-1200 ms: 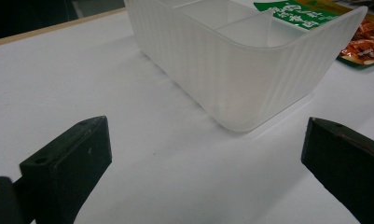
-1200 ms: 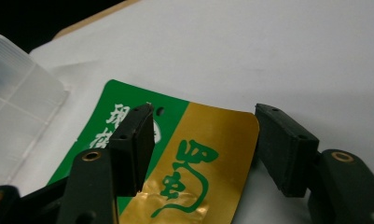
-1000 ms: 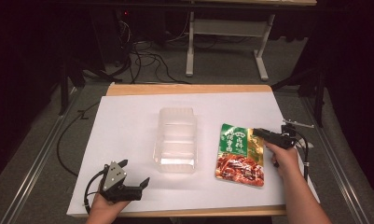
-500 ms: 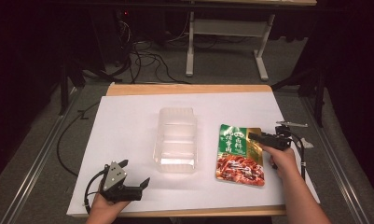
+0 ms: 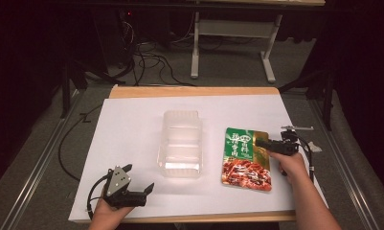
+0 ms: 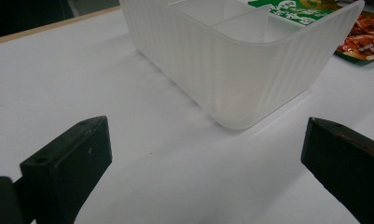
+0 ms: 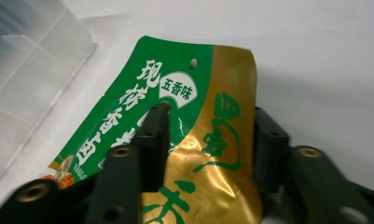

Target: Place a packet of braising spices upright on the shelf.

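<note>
- The snack packet (image 5: 246,158) lay flat on the white-covered counter (image 5: 132,129) at the right of centre in the high view, its long axis running from the top of the frame toward the bottom, green printed end farthest up and red food picture nearest the lower edge.
- A gold band ran along the packet's right side; in the right gripper view (image 7: 208,154) that gold part bulged up between the fingers, with the green lettered area to the upper left.
- The right gripper (image 5: 264,143) sat at the packet's upper right edge, pointing toward the left of the frame, held by a hand (image 5: 290,164) coming up from the lower right.
- Its fingers (image 7: 153,135) were narrowed onto the packet, one pad over the green print and the other behind the gold edge, pinching the film between them.
- The clear plastic container (image 5: 180,143) stood in the middle of the high view, just left of the packet, its long axis also running top to bottom, with inner dividers visible.
- The left gripper (image 5: 139,179) rested at the lower left of the frame, pointing right, apart from the container.
- Its fingers (image 6: 68,161) were spread wide, holding nothing, with the container's near corner (image 6: 240,70) ahead of them.
</note>
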A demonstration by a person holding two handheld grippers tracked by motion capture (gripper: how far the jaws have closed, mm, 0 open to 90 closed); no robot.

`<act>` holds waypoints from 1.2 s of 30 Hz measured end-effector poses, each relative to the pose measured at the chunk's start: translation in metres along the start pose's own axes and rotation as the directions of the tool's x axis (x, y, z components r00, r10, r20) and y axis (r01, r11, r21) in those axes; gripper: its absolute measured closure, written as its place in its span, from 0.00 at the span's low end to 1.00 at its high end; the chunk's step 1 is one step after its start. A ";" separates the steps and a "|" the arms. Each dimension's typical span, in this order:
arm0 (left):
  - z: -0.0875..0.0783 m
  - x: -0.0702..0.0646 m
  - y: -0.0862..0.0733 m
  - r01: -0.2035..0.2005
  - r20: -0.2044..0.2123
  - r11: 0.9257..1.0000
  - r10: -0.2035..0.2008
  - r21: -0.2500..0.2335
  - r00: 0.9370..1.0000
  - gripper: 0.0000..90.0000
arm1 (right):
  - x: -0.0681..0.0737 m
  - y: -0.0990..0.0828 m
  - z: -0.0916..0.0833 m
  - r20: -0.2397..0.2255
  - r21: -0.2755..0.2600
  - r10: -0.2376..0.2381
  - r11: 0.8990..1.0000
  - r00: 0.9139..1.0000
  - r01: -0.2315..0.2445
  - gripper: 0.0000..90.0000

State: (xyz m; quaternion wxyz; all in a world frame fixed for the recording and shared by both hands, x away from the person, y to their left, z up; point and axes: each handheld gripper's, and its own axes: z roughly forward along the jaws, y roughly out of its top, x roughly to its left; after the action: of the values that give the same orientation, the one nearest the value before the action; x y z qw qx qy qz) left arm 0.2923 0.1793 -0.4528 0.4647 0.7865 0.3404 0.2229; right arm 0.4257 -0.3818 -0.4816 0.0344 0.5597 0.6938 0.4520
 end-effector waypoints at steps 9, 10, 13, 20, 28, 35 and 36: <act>-0.001 0.000 0.000 -0.001 -0.001 1.000 0.001 -0.008 1.000 0.03 | 0.006 0.000 -0.009 0.023 -0.039 -0.073 0.996 0.997 0.074 1.00; -0.001 0.000 0.001 0.000 0.003 1.000 0.000 -0.013 1.000 0.03 | 0.009 0.000 -0.012 0.017 -0.049 -0.083 0.995 0.996 0.083 1.00; -0.002 0.000 0.001 -0.002 -0.007 1.000 0.002 -0.021 1.000 0.03 | 0.019 0.001 -0.018 0.016 -0.070 -0.119 0.990 0.993 0.120 1.00; -0.005 0.001 0.002 0.000 -0.014 0.999 -0.001 -0.034 1.000 0.03 | 0.044 -0.001 -0.042 0.038 -0.170 -0.166 0.971 0.985 0.170 1.00; -0.009 0.002 0.003 0.007 -0.023 0.998 -0.008 -0.055 1.000 0.03 | 0.065 -0.008 -0.061 0.055 -0.236 -0.194 0.951 0.979 0.202 1.00; -0.009 0.002 0.003 0.003 -0.020 0.998 -0.005 -0.057 1.000 0.03 | 0.078 -0.010 -0.080 0.052 -0.310 -0.207 0.927 0.977 0.213 1.00; -0.009 0.002 0.003 0.002 -0.020 0.998 -0.003 -0.057 1.000 0.03 | 0.080 -0.010 -0.083 0.057 -0.316 -0.206 0.924 0.977 0.214 1.00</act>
State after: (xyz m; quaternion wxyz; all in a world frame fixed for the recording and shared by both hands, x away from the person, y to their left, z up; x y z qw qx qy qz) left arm 0.2887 0.1852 -0.4455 0.4836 0.7703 0.3395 0.2398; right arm 0.3430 -0.3657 -0.4029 0.1807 0.4742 0.6666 0.5460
